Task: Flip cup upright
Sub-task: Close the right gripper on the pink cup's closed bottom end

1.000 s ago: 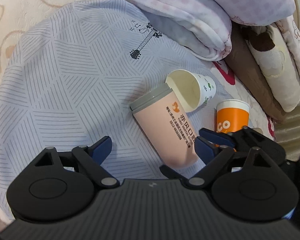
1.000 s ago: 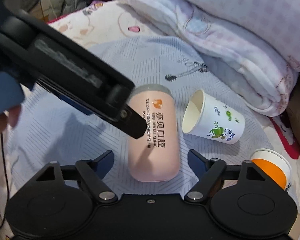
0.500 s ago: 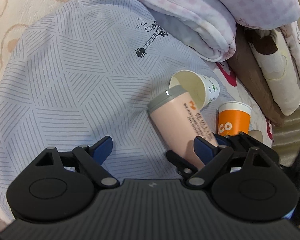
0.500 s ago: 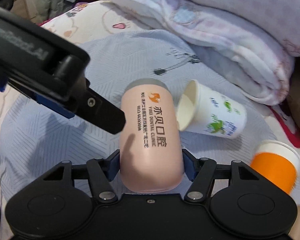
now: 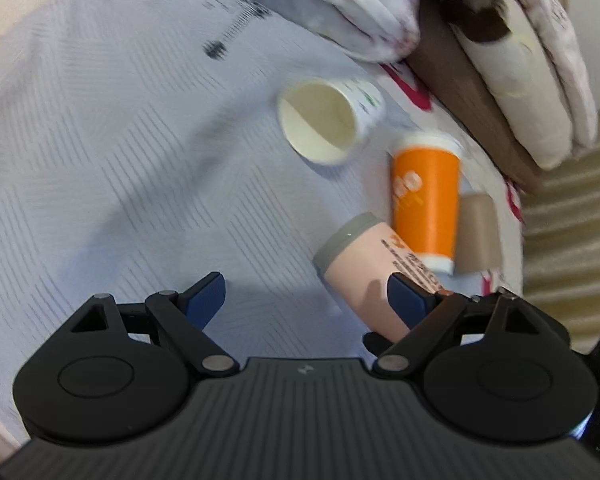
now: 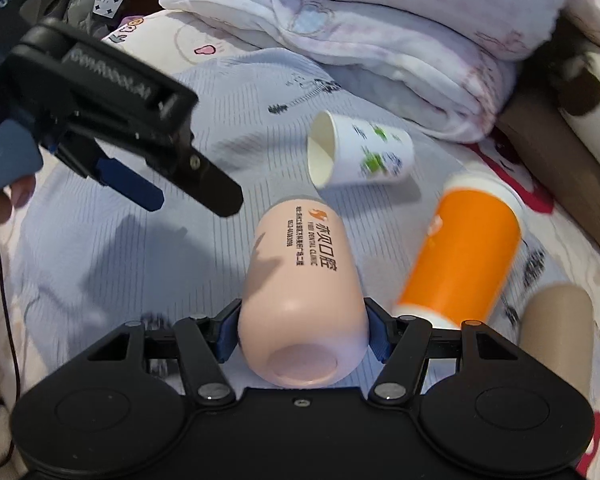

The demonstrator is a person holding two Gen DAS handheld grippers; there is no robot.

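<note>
My right gripper [image 6: 302, 334] is shut on the base end of a pink cup [image 6: 300, 280] with a grey rim and dark lettering. The cup points away from me and looks lifted off the blue-grey cloth [image 6: 100, 264]. The pink cup [image 5: 364, 276] also shows at the lower right of the left wrist view. My left gripper [image 5: 306, 298] is open and empty over the cloth, left of the pink cup. It also shows in the right wrist view [image 6: 172, 188].
A white paper cup [image 6: 360, 152] with green print lies on its side. An orange cup [image 6: 460, 256] lies on its side beside the pink cup, with a beige cup [image 6: 556, 332] to its right. Folded quilts [image 6: 380, 32] are piled at the back.
My right gripper closed on the pink cup and lifted it away from the white cup, towards the orange one. My left gripper stayed open. The view is blurred by motion.
</note>
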